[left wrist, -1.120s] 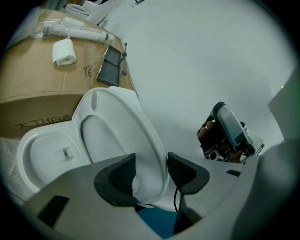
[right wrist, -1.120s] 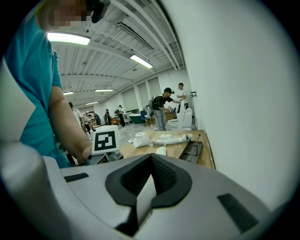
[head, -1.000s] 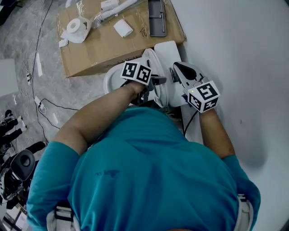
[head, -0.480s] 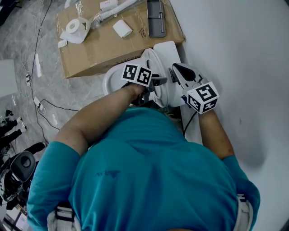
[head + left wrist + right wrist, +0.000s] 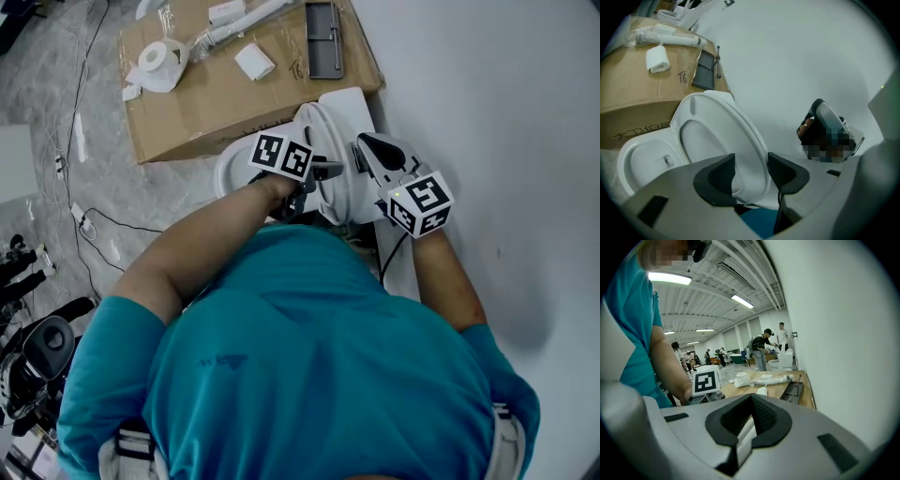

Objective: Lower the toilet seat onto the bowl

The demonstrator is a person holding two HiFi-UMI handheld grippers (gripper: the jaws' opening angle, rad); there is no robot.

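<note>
Toilet seat is up, tilted off the wall, approx 12 o'clock from the person. Left gripper has jaws apart w/ the seat's rim between the pads, both touching it. Right gripper is pinched nearly together on a thin white edge. Bowl sits at 9 o'clock of the seat, cardboard box behind.

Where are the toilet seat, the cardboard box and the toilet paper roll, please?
toilet seat (image 5: pixel 710 107), left gripper view, upper part of its raised ring.
cardboard box (image 5: pixel 216 98), head view, bare top face.
toilet paper roll (image 5: pixel 164 58), head view, its round end.
</note>
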